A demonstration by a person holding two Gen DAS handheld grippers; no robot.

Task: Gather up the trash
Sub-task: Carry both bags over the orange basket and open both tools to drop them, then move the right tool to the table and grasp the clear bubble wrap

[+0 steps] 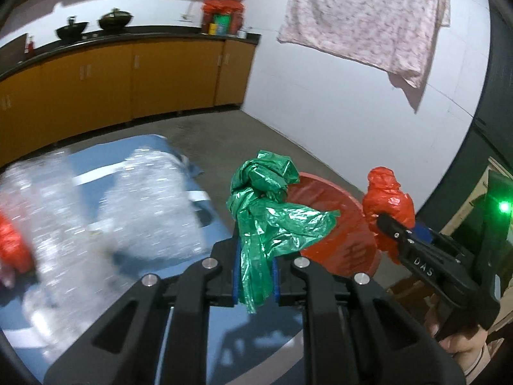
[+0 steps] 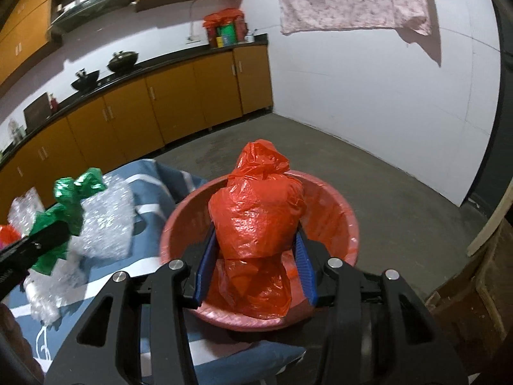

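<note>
Two bags held, one in each pair of tongs

The left gripper (image 1: pixel 256 276) is nearly closed, pinching a crumpled green bag (image 1: pixel 272 211). The right gripper (image 2: pixel 255 266) stands partly open, its blue pads (image 2: pixel 303 266) clamped on a knotted red bag (image 2: pixel 256 218), which hangs over the pink basin (image 2: pixel 340 211) just ahead.

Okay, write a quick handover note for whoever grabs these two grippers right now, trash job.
Left gripper: shut on the crumpled green plastic bag, held off the blue cloth.
Right gripper: shut on the red plastic bag, in front of the open pink basin.
Done: both bags picked up.
Left: neither bag is in the basin yet. Clear bubble wrap and a red scrap lie on the blue cloth.
</note>
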